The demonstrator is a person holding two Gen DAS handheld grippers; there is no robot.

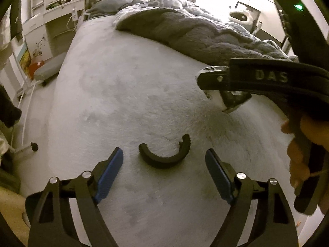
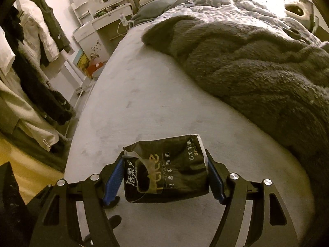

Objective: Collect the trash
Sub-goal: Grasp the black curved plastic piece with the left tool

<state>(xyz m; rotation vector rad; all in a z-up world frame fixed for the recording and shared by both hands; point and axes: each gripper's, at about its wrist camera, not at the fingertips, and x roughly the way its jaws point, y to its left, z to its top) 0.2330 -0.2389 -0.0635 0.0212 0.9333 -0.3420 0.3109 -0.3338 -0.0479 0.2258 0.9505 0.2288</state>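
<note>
Left wrist view: the curved black piece (image 1: pixel 164 154) lies on the bed (image 1: pixel 123 103) straight ahead between the left gripper (image 1: pixel 164 164)'s spread, empty jaws; the right gripper (image 2: pixel 166 175) clamps a tissue packet (image 2: pixel 166 168).

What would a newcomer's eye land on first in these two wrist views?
Probably the black tissue packet, torn open and clamped between the blue pads of the right gripper above the pale grey bed sheet. Next, the black curved plastic piece lying on the sheet between the open left gripper. A rumpled grey blanket fills the far side.
</note>
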